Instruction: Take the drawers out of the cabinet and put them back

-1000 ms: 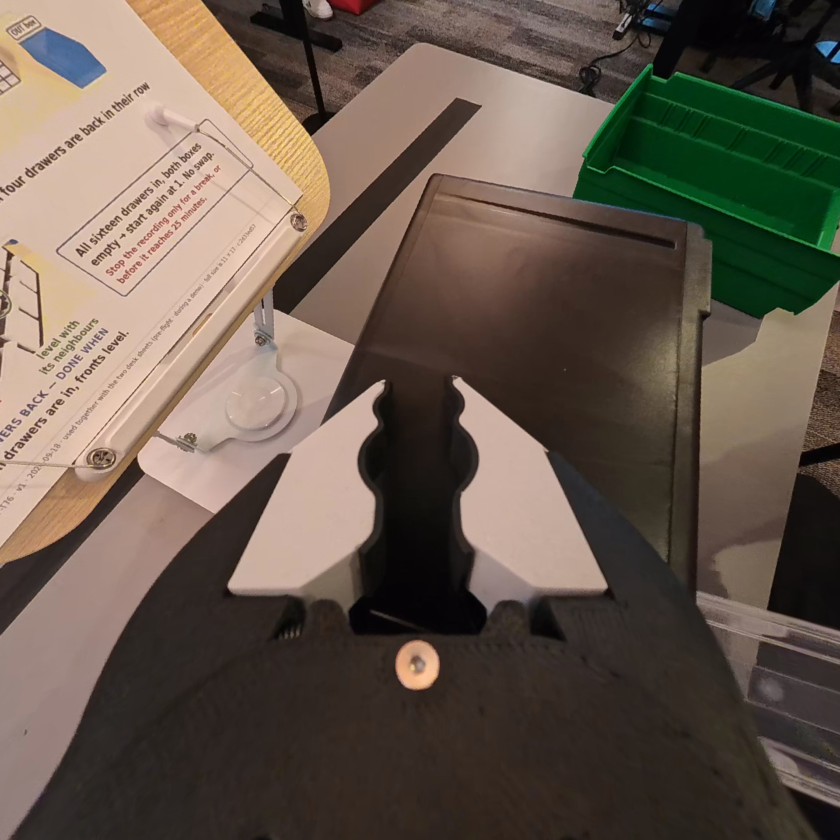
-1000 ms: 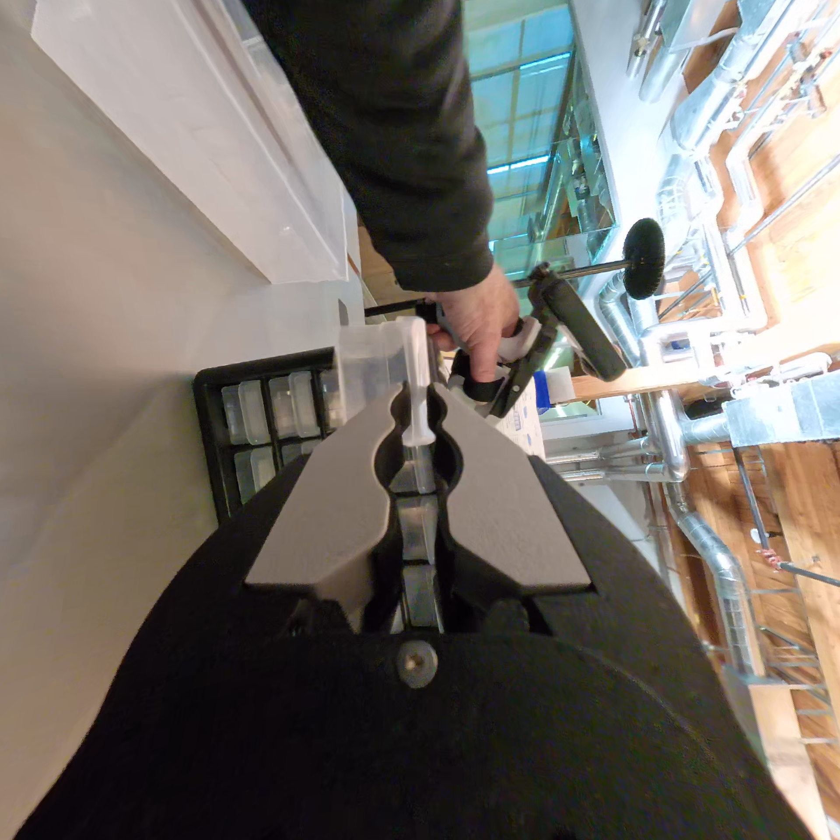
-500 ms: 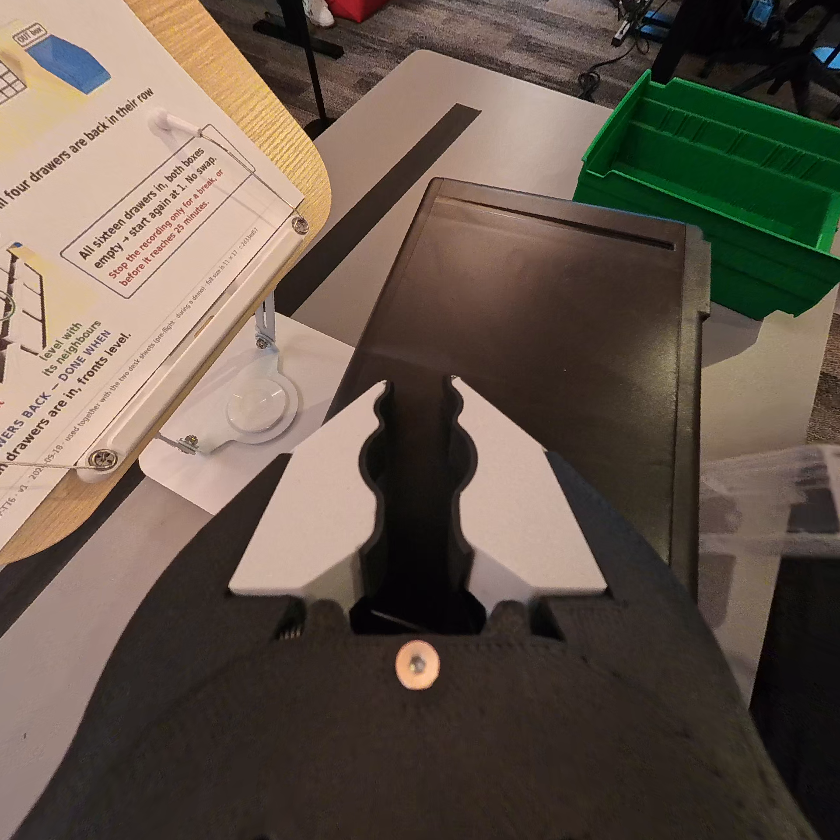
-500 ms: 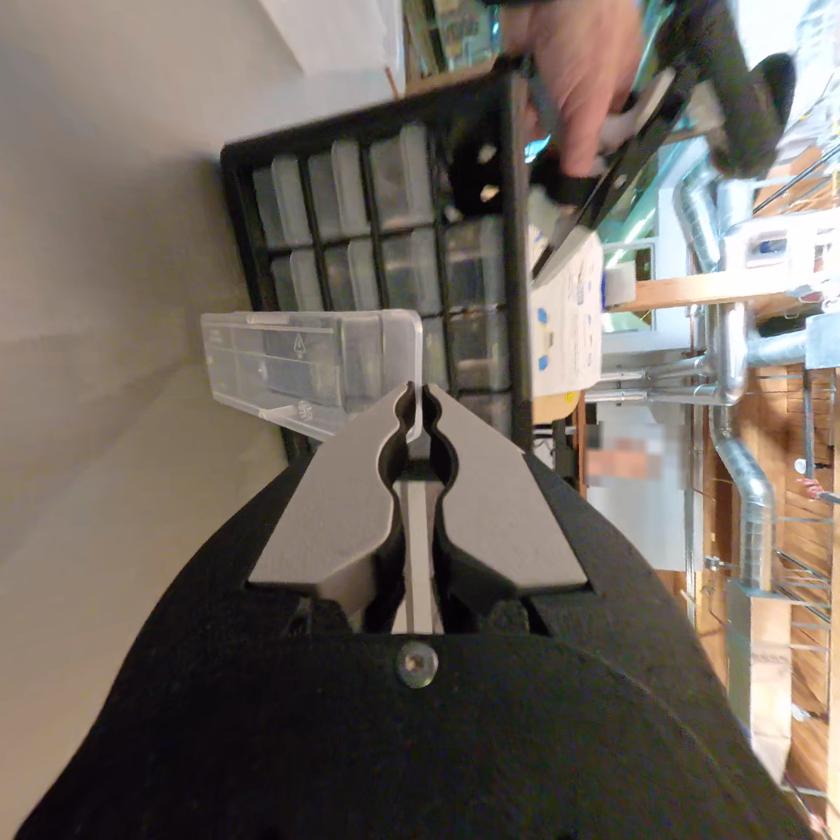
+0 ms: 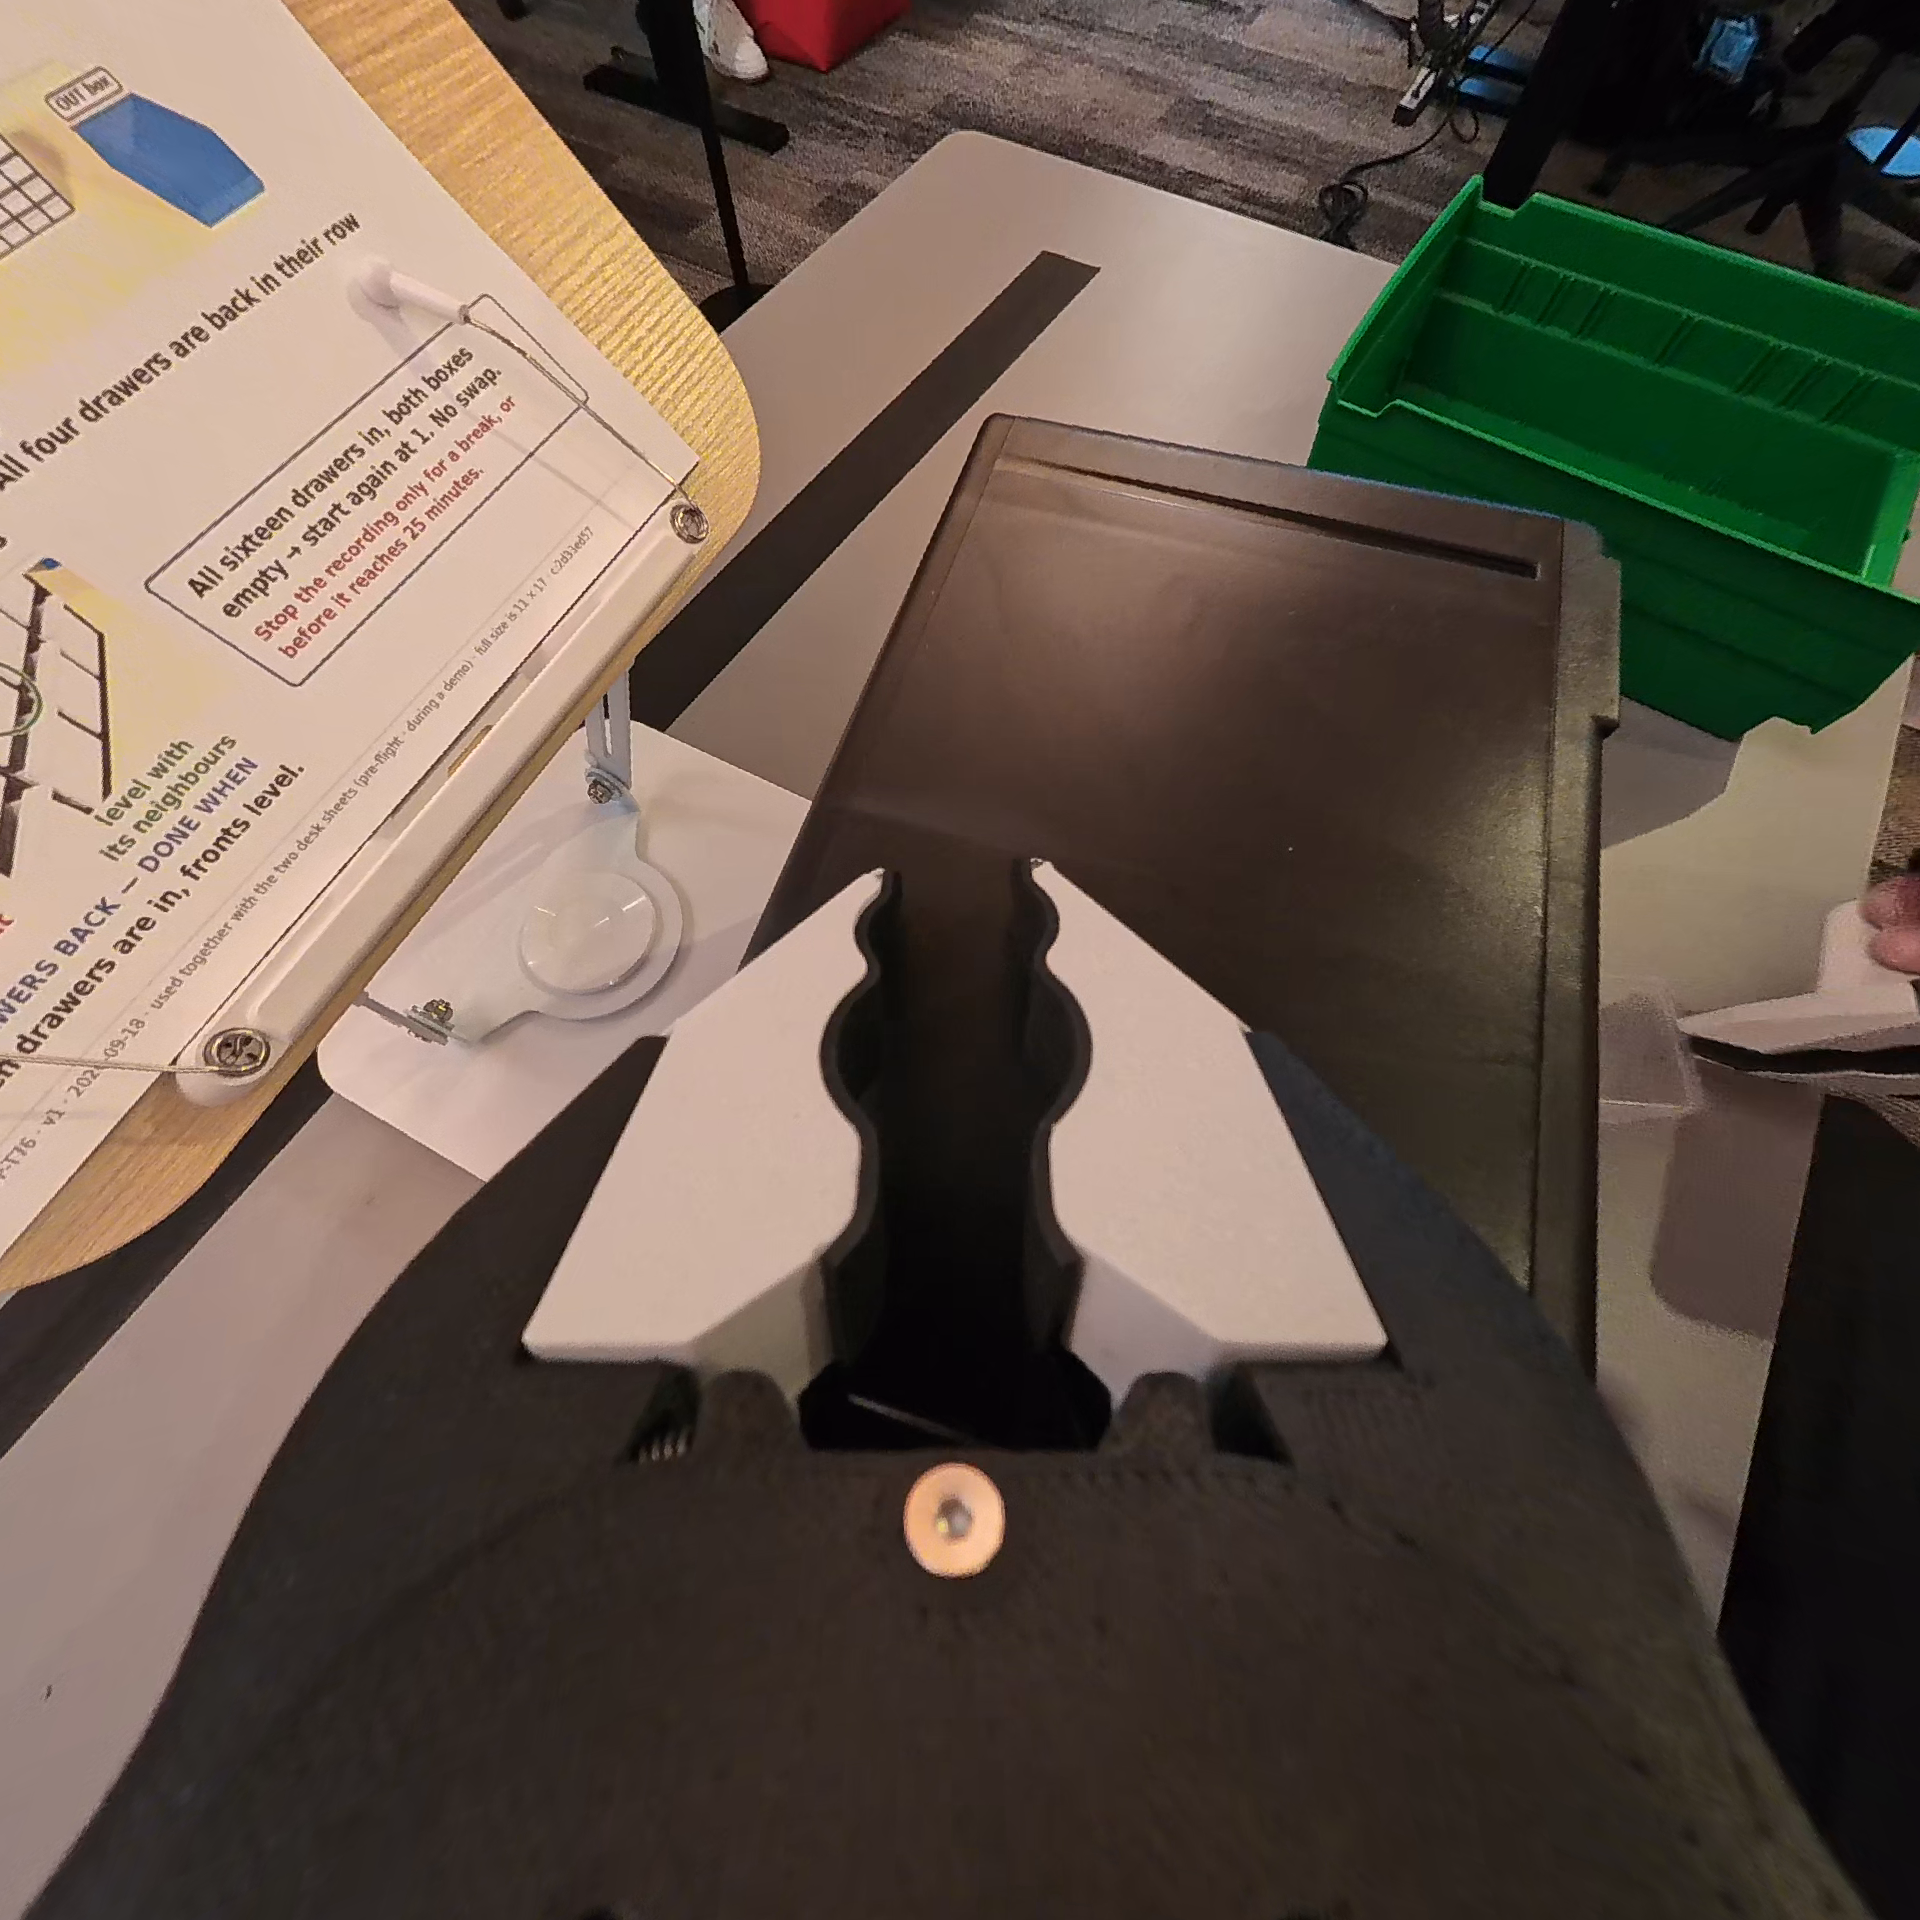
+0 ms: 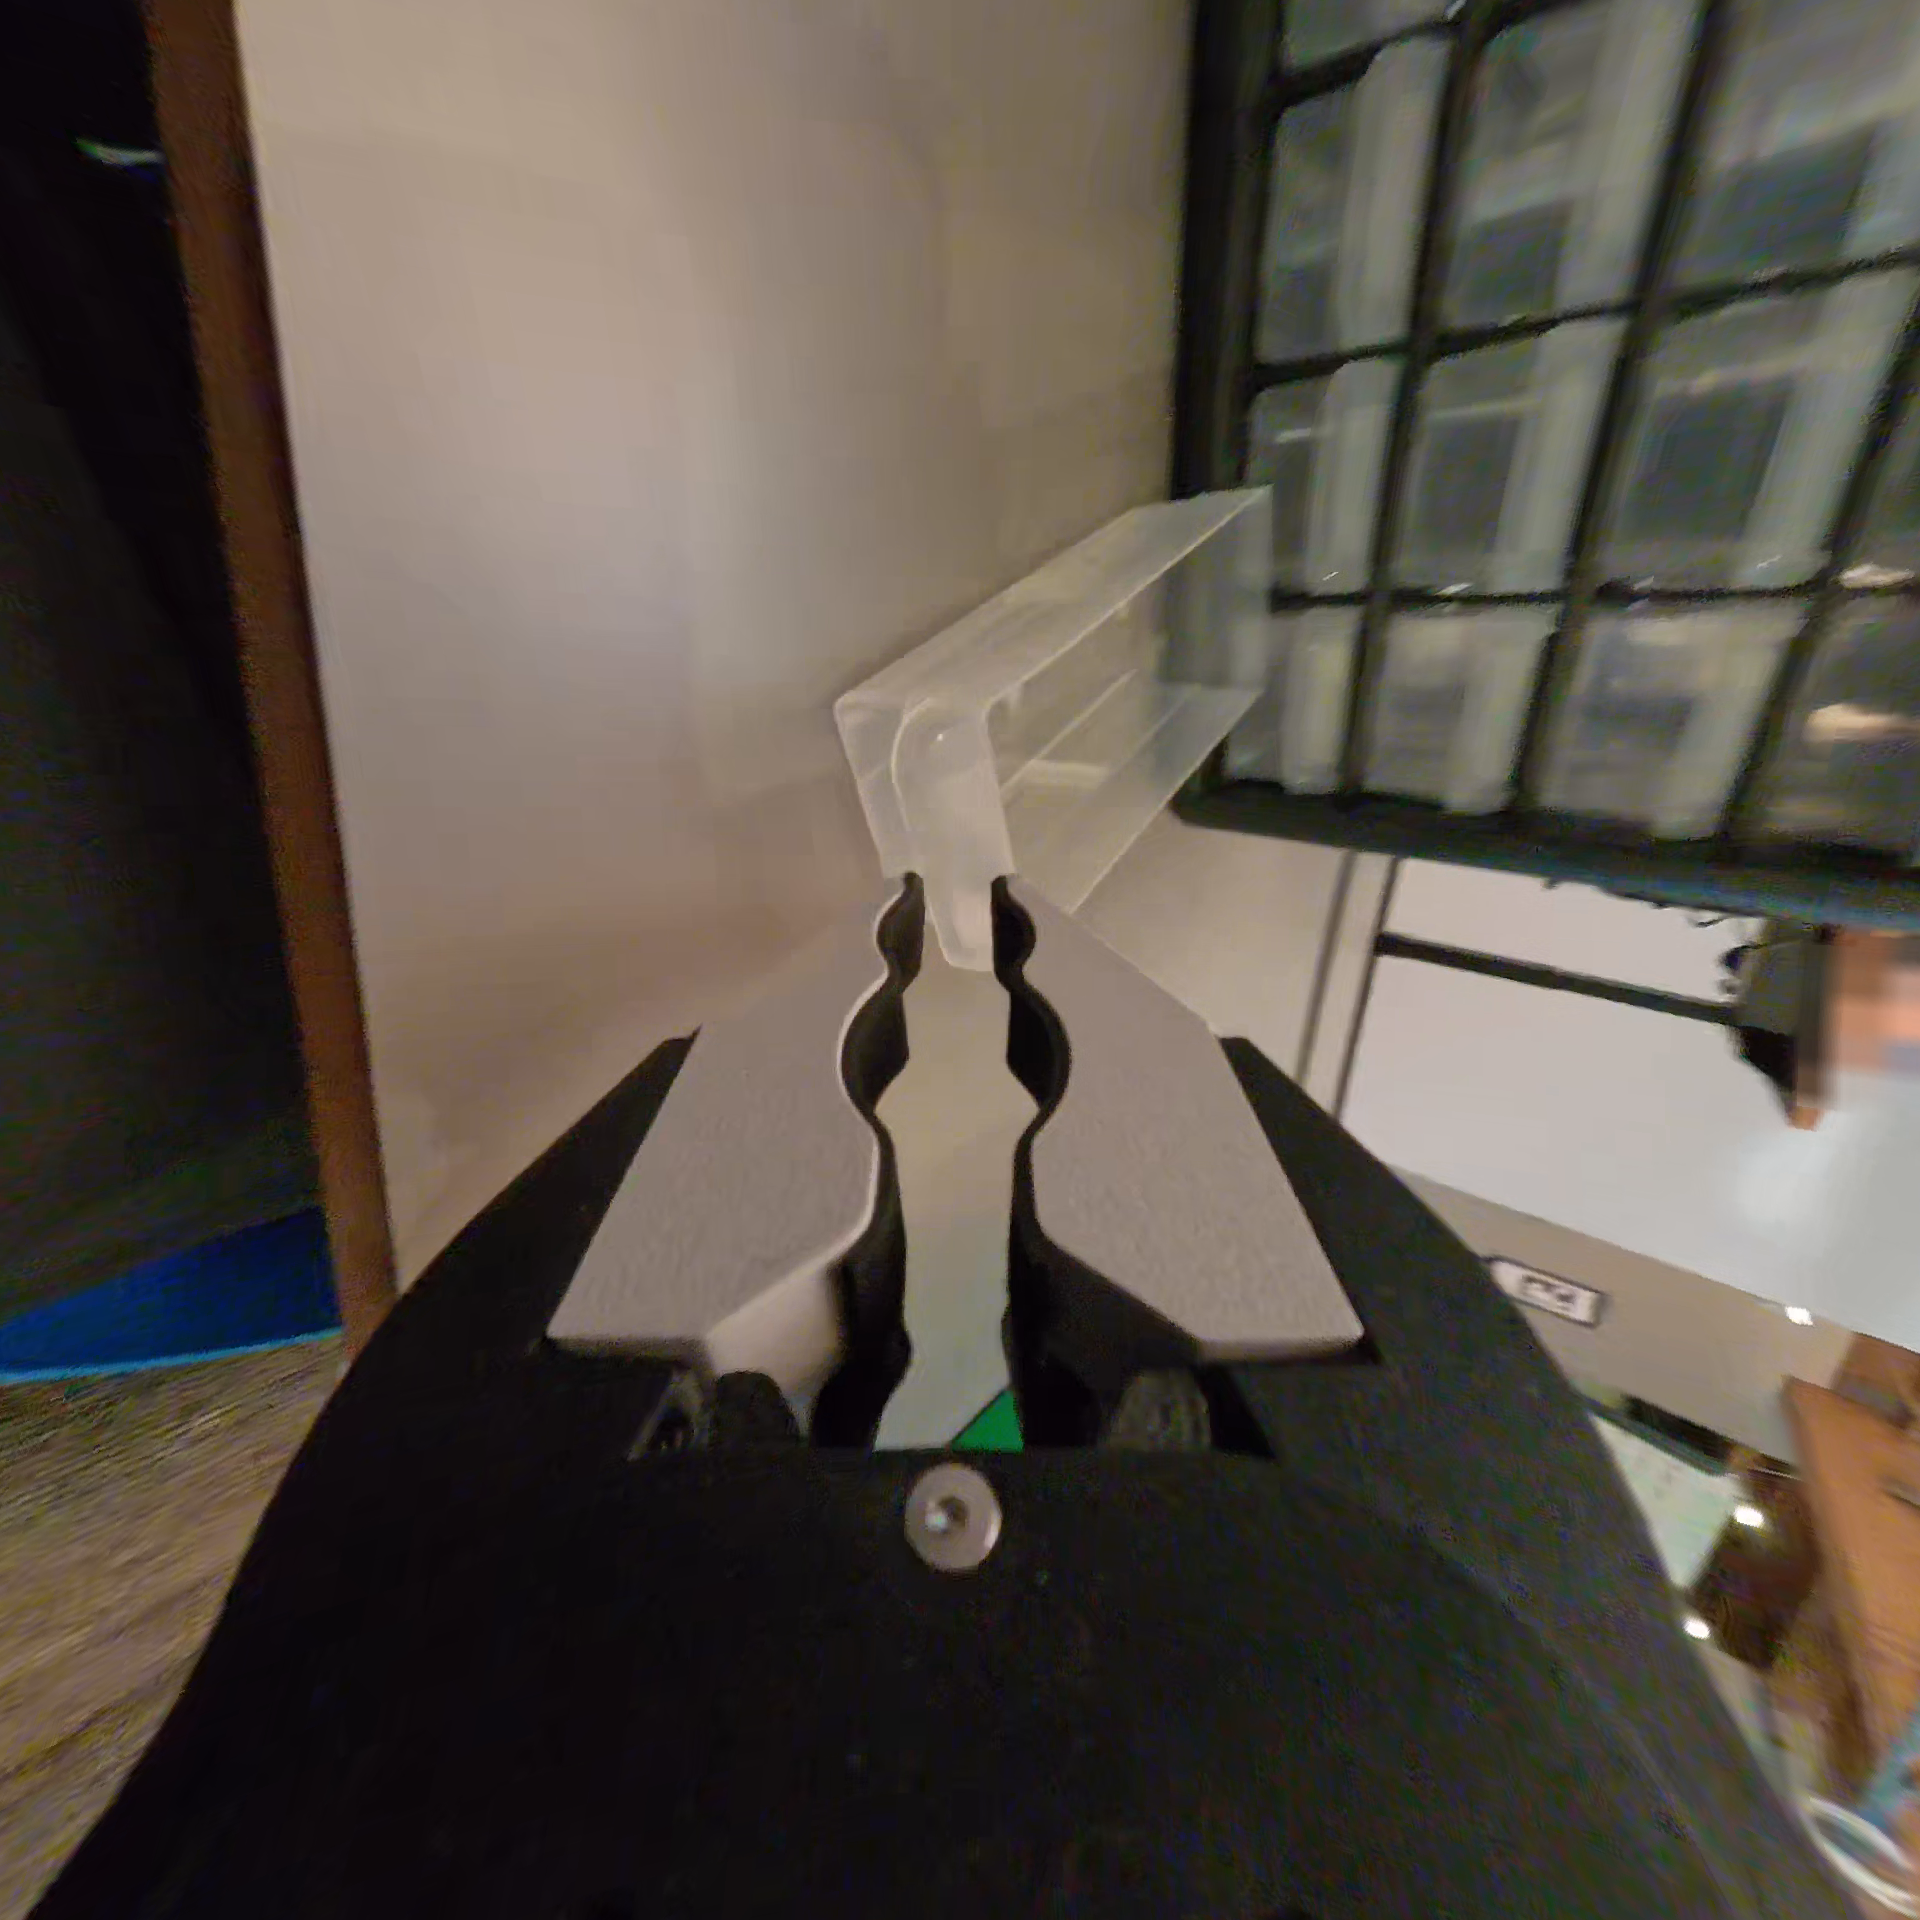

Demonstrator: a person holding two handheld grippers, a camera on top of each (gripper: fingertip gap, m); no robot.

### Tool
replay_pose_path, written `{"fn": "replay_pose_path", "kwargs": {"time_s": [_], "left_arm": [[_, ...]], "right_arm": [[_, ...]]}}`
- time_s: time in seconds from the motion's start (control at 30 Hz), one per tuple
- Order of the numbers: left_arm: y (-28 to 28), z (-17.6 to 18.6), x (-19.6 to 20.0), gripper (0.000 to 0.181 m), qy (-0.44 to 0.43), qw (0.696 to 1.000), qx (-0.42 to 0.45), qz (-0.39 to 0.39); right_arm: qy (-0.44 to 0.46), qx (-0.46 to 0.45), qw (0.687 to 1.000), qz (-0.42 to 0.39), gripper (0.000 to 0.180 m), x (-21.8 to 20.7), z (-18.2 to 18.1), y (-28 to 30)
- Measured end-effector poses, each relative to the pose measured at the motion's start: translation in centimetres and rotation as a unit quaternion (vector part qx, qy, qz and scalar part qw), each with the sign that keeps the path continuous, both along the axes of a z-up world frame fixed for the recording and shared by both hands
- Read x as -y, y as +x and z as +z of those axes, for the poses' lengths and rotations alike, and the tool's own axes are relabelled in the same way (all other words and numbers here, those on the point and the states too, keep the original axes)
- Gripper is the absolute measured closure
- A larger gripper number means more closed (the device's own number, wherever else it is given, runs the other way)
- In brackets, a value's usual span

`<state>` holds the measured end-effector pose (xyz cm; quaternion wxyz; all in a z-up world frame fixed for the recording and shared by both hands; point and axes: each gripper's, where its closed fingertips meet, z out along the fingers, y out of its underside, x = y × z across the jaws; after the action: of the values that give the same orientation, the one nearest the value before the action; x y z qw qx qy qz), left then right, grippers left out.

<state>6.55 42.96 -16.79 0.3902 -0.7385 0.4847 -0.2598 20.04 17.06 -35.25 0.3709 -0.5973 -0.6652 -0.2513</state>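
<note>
A: Now, entry. The right gripper (image 6: 956,899) has its tips clamped on the pull tab of a clear plastic drawer (image 6: 1049,717). The drawer hangs in the air, its far end just in front of the lower-left corner of the black cabinet (image 6: 1558,436). The picture is smeared, so I cannot tell whether that end has entered a slot.

B: And the other side?

A: The left gripper (image 5: 956,883) hovers over the cabinet top (image 5: 1247,727), tongs apart, nothing between them. Whether it rests on the cabinet I cannot tell. To the left stands an instruction sheet (image 5: 260,520) on a wooden stand; far right sits a green bin (image 5: 1642,499) on the grey table (image 5: 1091,239).

B: Which step?

A: My reading: a drawer going in or coming out; the grid looks mostly filled with clear drawers.

B: Next move?

A: If it is going back, square the drawer to its slot, keep it level, push straight until the front sits flush. The tab is thin, so it may twist in the grip.
</note>
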Motion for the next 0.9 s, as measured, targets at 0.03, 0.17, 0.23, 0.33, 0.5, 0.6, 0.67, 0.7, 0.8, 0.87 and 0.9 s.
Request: {"fn": "replay_pose_path", "kwargs": {"time_s": [0.03,0.17,0.23,0.33,0.5,0.6,0.67,0.7,0.8,0.87,0.9], "left_arm": [[0.0,0.0,0.0,0.16,0.0,1.0,0.0,0.0],[0.0,0.0,0.0,0.16,0.0,1.0,0.001,0.0],[0.0,0.0,0.0,0.16,0.0,1.0,0.0,0.0],[0.0,0.0,0.0,0.16,0.0,1.0,0.002,0.0],[0.0,0.1,0.0,0.16,0.001,1.0,0.004,0.002],[0.0,0.1,0.0,0.16,0.001,1.0,0.003,0.001],[0.0,0.1,0.0,0.16,0.001,1.0,0.004,0.001],[0.0,0.1,0.0,0.16,0.002,1.0,0.004,0.0],[0.0,0.1,0.0,0.16,0.003,1.0,0.006,0.0],[0.0,0.1,0.0,0.16,0.003,1.0,0.006,-0.001],[0.0,0.1,0.1,0.161,0.003,1.0,0.007,-0.002]], "right_arm": [[-0.019,-0.001,1.0,-0.009,0.162,0.2,-0.5,0.4],[-0.089,-0.022,0.995,-0.04,0.135,0.9,-0.9,1.1],[-0.086,-0.065,0.994,-0.029,0.132,0.9,1.2,-0.5],[-0.02,-0.072,0.997,0.001,0.138,-0.3,4.6,-3.2],[-0.074,-0.162,0.981,-0.077,0.103,-3.3,5.5,-5.3],[-0.222,-0.261,0.915,-0.212,0.061,-4.7,3.6,-4.9],[-0.285,-0.289,0.872,-0.275,0.06,-5.4,2.2,-4.4],[-0.293,-0.288,0.863,-0.294,0.06,-6.0,1.5,-4.0],[-0.353,-0.257,0.835,-0.336,0.076,-6.2,-1.7,-3.3],[-0.375,-0.227,0.829,-0.347,0.098,-6.0,-3.3,-2.8],[-0.388,-0.229,0.823,-0.346,0.103,-5.8,-3.5,-3.0]]}}
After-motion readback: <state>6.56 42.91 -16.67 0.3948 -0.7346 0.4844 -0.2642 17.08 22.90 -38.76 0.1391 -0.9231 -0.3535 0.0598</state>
